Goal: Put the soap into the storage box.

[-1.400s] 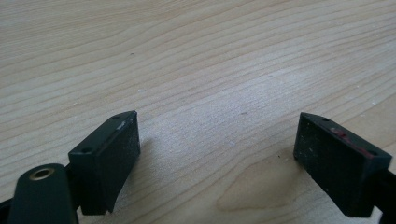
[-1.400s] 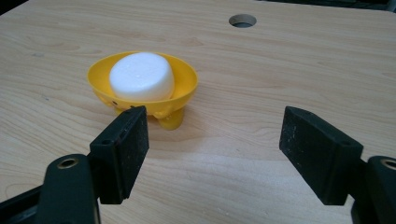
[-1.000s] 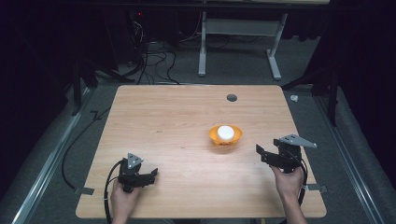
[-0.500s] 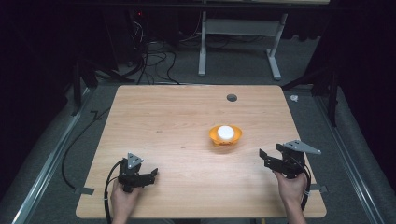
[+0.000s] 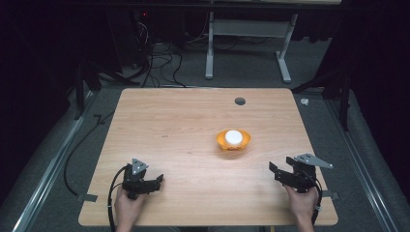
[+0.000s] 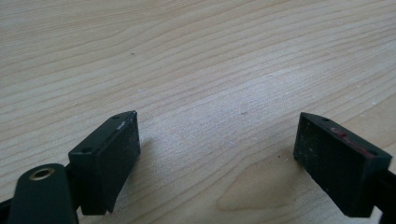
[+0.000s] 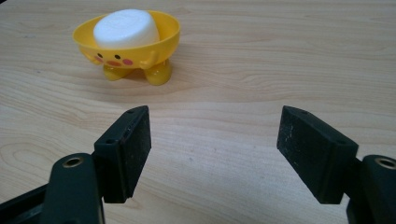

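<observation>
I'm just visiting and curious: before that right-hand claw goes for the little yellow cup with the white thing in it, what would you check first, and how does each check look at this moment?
1. Right gripper empty: ok. Its jaws have just been closing, yet a gap remains with nothing between them.
2. Yellow cup upright on its feet: ok.
3. White piece seated in the cup: ok, it sits above the rim.
4. Path from the right gripper to the cup: ok, only bare table lies between.
5. Jaw gap wide enough for the cup: cannot tell; it may need reopening.
6. Left gripper out of the way: ok, open over bare wood at the table's near left.
</observation>
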{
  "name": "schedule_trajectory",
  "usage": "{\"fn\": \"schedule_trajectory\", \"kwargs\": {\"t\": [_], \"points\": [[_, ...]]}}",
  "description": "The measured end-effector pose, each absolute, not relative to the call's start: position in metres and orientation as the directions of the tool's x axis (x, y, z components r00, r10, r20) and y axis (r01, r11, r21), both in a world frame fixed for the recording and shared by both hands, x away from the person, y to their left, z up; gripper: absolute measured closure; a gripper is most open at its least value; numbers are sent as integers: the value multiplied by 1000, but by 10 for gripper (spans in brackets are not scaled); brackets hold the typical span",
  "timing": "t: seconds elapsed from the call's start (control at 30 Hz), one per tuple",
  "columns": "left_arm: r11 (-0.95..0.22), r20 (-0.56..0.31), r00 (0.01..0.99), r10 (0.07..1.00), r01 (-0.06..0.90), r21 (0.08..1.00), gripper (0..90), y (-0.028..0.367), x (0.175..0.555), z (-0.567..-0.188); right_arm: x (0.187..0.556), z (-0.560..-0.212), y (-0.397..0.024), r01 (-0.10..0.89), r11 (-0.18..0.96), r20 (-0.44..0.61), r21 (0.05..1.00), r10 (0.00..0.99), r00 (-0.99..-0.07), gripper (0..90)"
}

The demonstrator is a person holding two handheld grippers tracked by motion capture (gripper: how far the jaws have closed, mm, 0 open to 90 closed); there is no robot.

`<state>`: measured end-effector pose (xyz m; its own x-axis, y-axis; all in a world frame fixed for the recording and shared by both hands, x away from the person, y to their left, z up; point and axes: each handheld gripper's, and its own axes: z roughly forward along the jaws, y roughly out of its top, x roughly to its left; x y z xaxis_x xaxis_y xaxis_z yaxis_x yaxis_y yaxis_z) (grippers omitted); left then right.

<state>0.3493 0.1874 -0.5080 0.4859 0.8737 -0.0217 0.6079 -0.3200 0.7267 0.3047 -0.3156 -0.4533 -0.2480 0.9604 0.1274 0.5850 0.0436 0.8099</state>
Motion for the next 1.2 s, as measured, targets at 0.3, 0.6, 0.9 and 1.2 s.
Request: {"fn": "schedule_trajectory", "kwargs": {"t": [0.3, 0.6, 0.9, 1.2], "points": [[-320, -22, 486, 874, 608, 727, 149, 187, 349, -508, 304, -463, -315, 595, 45, 130, 803, 960, -248, 274], [-320, -22, 486, 874, 608, 727, 149, 187, 349, -508, 307, -475, -310, 615, 44, 133, 787, 962, -239, 285], [-320, -22, 486, 874, 608, 727, 149, 187, 349, -508, 311, -487, -304, 634, 55, 126, 771, 964, -236, 292], [-320, -22, 486, 874, 608, 727, 149, 187, 349, -508, 314, -493, -299, 641, 82, 92, 763, 968, -233, 293]]}}
